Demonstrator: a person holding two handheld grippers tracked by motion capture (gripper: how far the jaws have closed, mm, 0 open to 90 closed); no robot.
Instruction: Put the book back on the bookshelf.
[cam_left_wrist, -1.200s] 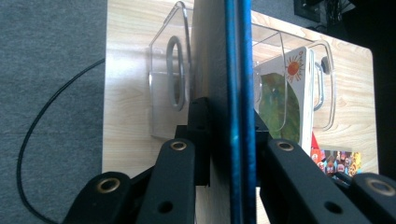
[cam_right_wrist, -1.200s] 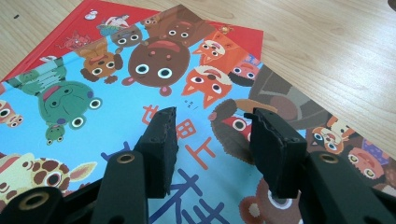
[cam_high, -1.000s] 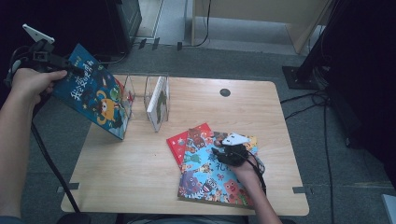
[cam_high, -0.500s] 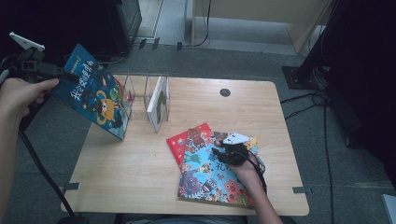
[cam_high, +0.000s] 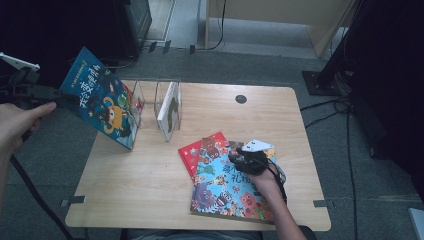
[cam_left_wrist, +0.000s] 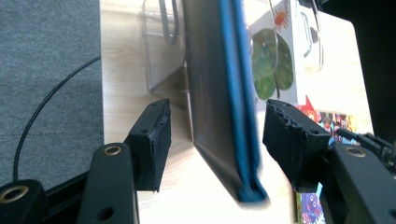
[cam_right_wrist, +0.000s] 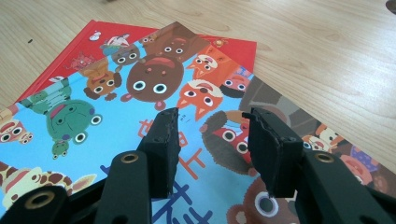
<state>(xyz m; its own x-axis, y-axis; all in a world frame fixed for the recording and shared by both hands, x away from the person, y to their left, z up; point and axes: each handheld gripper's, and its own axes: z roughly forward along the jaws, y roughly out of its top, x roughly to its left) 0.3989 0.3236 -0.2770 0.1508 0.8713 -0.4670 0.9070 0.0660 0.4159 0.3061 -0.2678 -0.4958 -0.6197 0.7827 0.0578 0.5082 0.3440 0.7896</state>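
Observation:
A blue picture book (cam_high: 102, 107) stands tilted at the table's left edge, leaning on a clear rack (cam_high: 150, 95). My left gripper (cam_high: 56, 94) is off the table's left side, at the book's upper edge. Its jaws have just been opening. In the left gripper view the blue book (cam_left_wrist: 224, 93) is edge-on between the open left gripper (cam_left_wrist: 217, 121), with a gap on each side. My right gripper (cam_high: 236, 159) hovers open over a colourful animal book (cam_high: 225, 185) lying on a red book (cam_high: 192, 152). The right gripper (cam_right_wrist: 212, 126) has just closed a little, with nothing between its jaws.
A white book (cam_high: 169, 110) stands upright in the rack's right slot. The wooden table (cam_high: 125, 190) has a round cable hole (cam_high: 241, 99) at the back. Cables lie on the floor to the right and trail from the left hand.
The left hand has drawn back to the left and its jaws have opened off the blue book's edge. The book stays leaning on the rack. The right hand has not moved.

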